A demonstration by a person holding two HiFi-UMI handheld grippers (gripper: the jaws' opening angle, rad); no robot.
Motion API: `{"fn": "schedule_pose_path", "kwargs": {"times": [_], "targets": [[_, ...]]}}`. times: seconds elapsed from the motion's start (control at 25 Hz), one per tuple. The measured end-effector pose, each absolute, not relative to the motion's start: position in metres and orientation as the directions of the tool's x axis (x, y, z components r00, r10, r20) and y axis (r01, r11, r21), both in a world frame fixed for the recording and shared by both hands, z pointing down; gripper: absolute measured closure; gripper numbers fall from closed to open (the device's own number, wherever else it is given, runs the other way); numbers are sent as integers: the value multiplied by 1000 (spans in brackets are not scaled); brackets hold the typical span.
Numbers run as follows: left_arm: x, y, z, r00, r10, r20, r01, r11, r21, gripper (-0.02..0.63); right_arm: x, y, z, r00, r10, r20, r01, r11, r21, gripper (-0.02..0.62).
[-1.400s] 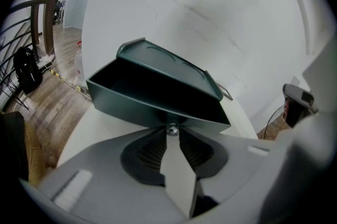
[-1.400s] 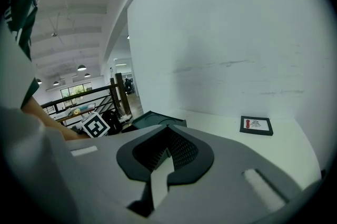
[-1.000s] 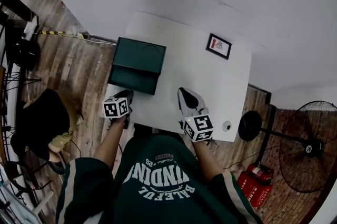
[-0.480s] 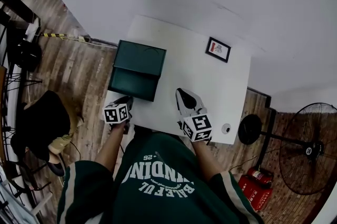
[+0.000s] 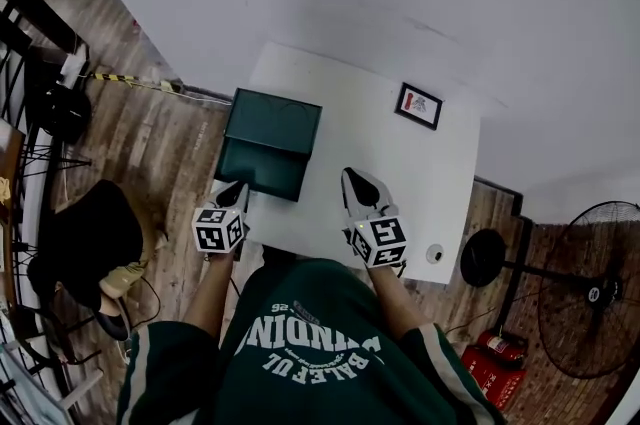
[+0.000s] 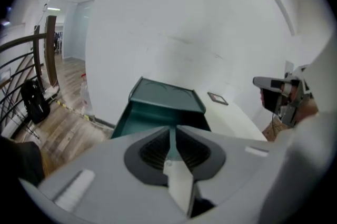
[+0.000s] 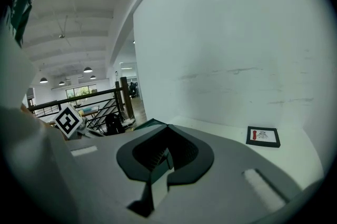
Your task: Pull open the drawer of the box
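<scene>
A dark green box [image 5: 272,121] stands on the left part of the white table [image 5: 400,173]. Its drawer [image 5: 257,172] sticks out from the front, toward me; in the left gripper view the drawer [image 6: 158,116] shows its inside under the box lid [image 6: 166,95]. My left gripper [image 5: 236,195] hangs just in front of the drawer's left corner, shut and empty; its jaws [image 6: 169,132] meet in line with the drawer. My right gripper [image 5: 353,181] is over the table's middle, right of the box, shut and empty [image 7: 167,128].
A small framed picture [image 5: 418,105] lies at the table's far right. A small round object [image 5: 434,253] sits at the near right corner. A black chair [image 5: 85,238] and railing are to the left, a floor fan [image 5: 590,288] and red extinguishers [image 5: 490,363] to the right.
The head view has shifted a little, so the table sits lower in it. The left gripper has drawn slightly back toward the person. Both grippers stay shut.
</scene>
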State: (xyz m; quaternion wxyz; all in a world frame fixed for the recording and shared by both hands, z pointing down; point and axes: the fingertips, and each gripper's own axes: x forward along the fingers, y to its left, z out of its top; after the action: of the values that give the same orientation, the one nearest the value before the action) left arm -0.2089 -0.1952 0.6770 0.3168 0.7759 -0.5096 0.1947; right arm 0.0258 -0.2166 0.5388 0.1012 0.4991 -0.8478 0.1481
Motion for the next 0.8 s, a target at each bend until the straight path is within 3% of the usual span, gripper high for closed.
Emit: {"fn": "schedule_pose_path", "kwargs": {"times": [0.12, 0.32, 0.8], "targets": [[-192, -213, 638, 453, -714, 534, -892, -372, 258, 554, 27, -224, 531, -468, -832, 297, -883, 449, -133, 594], [-168, -237, 580, 501, -758, 418, -863, -475, 172, 554, 28, -236, 507, -460, -854, 242, -888, 449, -103, 594], [-158, -279, 492, 505, -831, 232, -858, -511, 37, 554, 36, -250, 461, -448, -883, 143, -894, 447, -40, 594]]}}
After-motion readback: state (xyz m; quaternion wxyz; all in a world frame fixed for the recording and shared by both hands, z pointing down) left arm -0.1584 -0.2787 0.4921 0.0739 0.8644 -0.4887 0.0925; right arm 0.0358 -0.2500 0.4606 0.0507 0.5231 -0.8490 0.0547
